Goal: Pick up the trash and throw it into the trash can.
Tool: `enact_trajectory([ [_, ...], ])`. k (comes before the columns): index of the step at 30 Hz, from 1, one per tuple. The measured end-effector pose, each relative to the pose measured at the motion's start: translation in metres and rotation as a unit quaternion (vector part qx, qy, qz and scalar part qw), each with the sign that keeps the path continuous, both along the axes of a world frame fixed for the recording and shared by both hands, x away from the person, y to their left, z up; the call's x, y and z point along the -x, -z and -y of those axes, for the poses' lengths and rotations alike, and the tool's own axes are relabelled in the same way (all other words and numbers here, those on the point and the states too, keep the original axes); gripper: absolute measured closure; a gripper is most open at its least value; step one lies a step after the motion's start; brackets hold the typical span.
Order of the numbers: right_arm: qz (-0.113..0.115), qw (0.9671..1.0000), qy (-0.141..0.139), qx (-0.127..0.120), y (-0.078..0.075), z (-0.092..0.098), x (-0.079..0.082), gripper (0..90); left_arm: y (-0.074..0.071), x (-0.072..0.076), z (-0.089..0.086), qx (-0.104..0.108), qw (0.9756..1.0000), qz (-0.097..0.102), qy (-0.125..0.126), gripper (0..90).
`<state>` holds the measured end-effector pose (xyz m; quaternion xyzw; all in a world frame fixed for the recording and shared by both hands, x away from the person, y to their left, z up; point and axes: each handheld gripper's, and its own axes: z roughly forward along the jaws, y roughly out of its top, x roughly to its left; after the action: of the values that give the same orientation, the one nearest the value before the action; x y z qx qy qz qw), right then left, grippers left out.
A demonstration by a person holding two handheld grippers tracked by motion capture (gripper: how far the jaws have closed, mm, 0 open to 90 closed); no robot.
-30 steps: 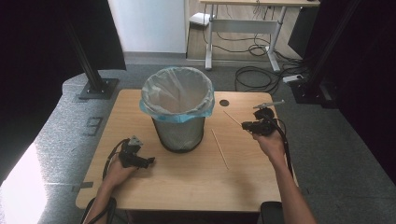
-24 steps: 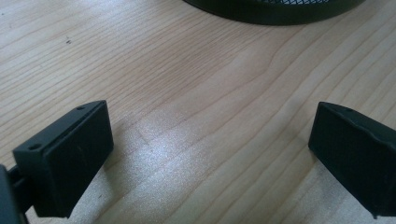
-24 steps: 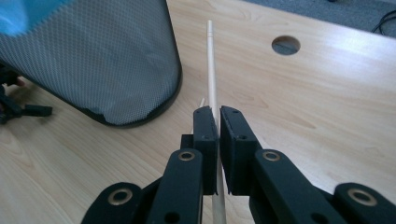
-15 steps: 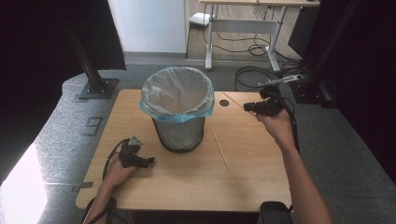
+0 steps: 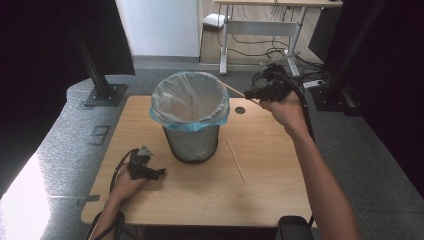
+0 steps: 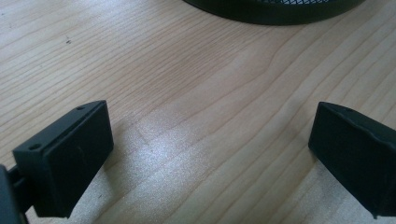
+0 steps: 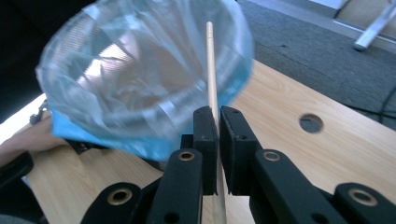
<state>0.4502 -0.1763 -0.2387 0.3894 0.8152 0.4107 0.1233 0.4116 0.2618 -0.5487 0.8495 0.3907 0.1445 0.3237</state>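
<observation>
Right black two-jaw tongs [image 5: 248, 93] raised at the end of an outstretched forearm — jaws pinched nearly together, pointing left. Left black two-jaw tongs [image 5: 161, 172] low, hand [image 5: 127, 184] resting — jaws spread wide, nothing between the pads [image 6: 74, 158].

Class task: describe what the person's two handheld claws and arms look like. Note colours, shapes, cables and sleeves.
Both claws are black. The left claw has two flat rectangular pads with small screw holes, a grey plate on top and a black cable looping behind. The right claw has linkage arms with brass-ringed pivots and a trailing black cable. Both forearms are bare, with no sleeves in sight.
</observation>
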Motion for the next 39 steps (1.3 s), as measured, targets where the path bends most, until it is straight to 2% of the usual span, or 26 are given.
enact_trajectory([
  [4, -0.002, 0.9998, -0.016, 0.015, -0.006, -0.024, -0.009, 84.1, 0.000, 0.000, 0.000, 0.000, 1.0000, 0.000, 0.000, 0.0],
  [8, -0.008, 0.9992, -0.030, 0.026, -0.004, -0.048, -0.020, 84.1, 0.000, 0.000, 0.000, 0.000, 1.0000, 0.000, 0.000, 0.0],
  [16, -0.027, 0.9973, -0.055, 0.041, 0.011, -0.094, -0.044, 84.1, 0.000, 0.000, 0.000, 0.000, 1.0000, 0.000, 0.000, 0.0],
  [19, -0.037, 0.9956, -0.060, 0.062, 0.019, -0.111, -0.051, 84.1, 0.000, 0.000, 0.000, 0.000, 1.0000, 0.000, 0.000, 0.0],
  [20, -0.037, 0.9956, -0.060, 0.062, 0.019, -0.111, -0.051, 84.1, 0.000, 0.000, 0.000, 0.000, 1.0000, 0.000, 0.000, 0.0],
  [23, -0.050, 0.9932, -0.070, 0.078, 0.027, -0.129, -0.059, 83.9, 0.000, 0.000, 0.000, 0.000, 1.0000, 0.000, 0.000, 0.0],
  [27, -0.041, 0.9935, -0.071, 0.079, 0.028, -0.134, -0.060, 69.8, 0.000, 0.000, 0.000, 0.000, 1.0000, 0.000, 0.000, 0.0],
  [30, -0.015, 0.9936, -0.065, 0.091, 0.025, -0.129, -0.057, 55.8, 0.000, 0.000, 0.000, 0.000, 1.0000, 0.000, 0.001, 0.0],
  [33, 0.003, 0.9944, -0.052, 0.092, 0.020, -0.118, -0.053, 41.3, 0.000, 0.000, 0.000, 0.000, 1.0000, 0.000, 0.001, 0.0],
  [36, 0.021, 0.9952, -0.036, 0.089, 0.017, -0.105, -0.050, 22.4, 0.000, 0.000, 0.000, 0.000, 1.0000, 0.000, 0.001, 0.0],
  [39, 0.037, 0.9954, -0.017, 0.086, 0.015, -0.090, -0.045, 13.0, 0.000, 0.000, 0.000, 0.000, 1.0000, 0.000, 0.001, 0.0],
])
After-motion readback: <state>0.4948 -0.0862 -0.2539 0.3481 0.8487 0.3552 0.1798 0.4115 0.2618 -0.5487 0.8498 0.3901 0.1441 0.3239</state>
